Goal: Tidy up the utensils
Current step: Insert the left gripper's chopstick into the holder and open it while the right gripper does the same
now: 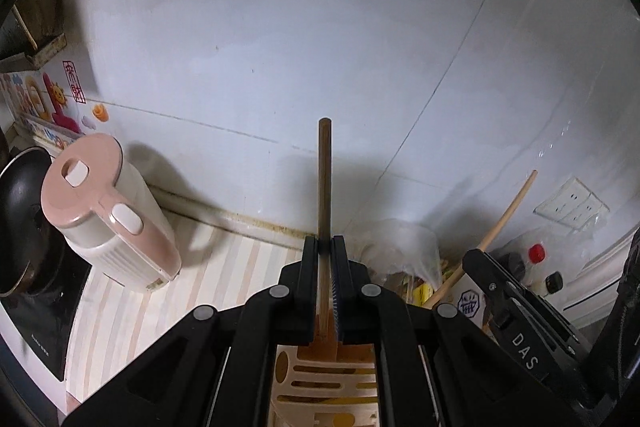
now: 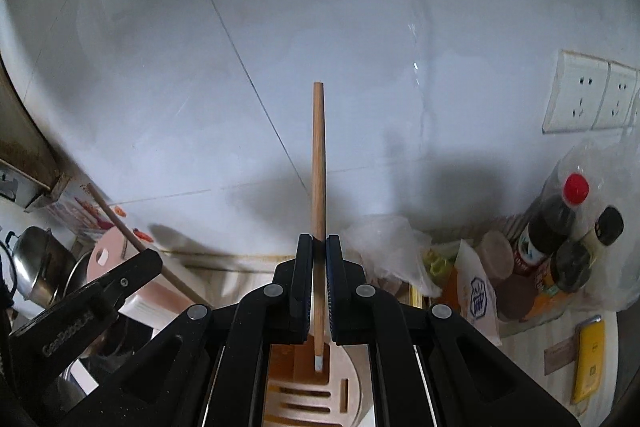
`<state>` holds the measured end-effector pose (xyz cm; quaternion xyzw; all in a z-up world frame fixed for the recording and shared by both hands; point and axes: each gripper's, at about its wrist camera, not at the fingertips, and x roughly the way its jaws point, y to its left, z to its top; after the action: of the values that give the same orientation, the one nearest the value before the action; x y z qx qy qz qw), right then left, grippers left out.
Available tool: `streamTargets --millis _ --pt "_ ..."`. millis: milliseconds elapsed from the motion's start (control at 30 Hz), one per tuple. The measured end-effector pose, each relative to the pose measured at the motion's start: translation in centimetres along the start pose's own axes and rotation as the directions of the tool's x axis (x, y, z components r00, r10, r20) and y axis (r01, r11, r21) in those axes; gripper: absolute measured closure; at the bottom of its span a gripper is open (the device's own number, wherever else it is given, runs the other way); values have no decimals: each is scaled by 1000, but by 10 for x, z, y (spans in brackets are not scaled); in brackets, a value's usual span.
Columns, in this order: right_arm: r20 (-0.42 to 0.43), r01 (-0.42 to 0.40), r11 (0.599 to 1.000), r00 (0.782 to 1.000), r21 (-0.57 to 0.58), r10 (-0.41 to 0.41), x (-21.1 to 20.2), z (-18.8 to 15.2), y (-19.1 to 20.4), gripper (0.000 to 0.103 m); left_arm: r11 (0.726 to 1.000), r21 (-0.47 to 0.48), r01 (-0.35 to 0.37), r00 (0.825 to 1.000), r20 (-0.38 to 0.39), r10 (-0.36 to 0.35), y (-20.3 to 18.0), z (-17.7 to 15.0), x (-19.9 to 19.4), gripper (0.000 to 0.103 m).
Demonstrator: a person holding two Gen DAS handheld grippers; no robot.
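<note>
Although both of my views are crowded by black linkage, I can read the holds well enough. On the left, the pink kettle (image 1: 108, 211) stands on the striped desk (image 1: 120, 307), clear of my work. My left gripper (image 1: 325, 247) is pinching a wooden chopstick (image 1: 324, 179) partway along its length, with the upper part rising straight past the fingertips and the lower part running down toward the slotted utensil holder (image 1: 324, 383) directly beneath. My right gripper (image 2: 319, 245) is clamped on a second wooden stick (image 2: 318, 155) the same way, its pale lower tip just above or at a slot of that holder (image 2: 304, 395); I cannot tell whether it touches. To the right, sauce bottles (image 2: 560, 223) crowd the corner.

I judge these sticks light, rigid and smooth, so they may pivot or slide between the pads. Holding near the middle, as now, seems best for steering tips into slots.
</note>
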<state>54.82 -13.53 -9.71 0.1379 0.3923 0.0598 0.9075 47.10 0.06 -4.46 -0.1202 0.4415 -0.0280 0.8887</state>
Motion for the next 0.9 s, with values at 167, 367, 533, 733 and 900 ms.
streamTargets --millis 167,367,533,733,900 --pt "-37 -15 1000 999 -14 15 4 -10 -3 96 1000 19 15 999 -43 -14 -4 -6 3 99" --pt "-175 -89 996 981 -21 84 18 -20 -4 95 998 35 44 995 -89 -40 -9 -12 -11 94" --pt "-153 -93 995 983 35 98 -4 -14 -21 65 997 62 -55 998 -17 56 -2 -16 -44 38" --pt "-101 1 998 995 55 5 -48 -18 -42 46 988 53 -142 990 26 141 16 -34 -63 5" --pt "-52 57 996 997 74 -53 -77 -38 -57 20 985 52 -163 987 15 162 29 -63 -63 0"
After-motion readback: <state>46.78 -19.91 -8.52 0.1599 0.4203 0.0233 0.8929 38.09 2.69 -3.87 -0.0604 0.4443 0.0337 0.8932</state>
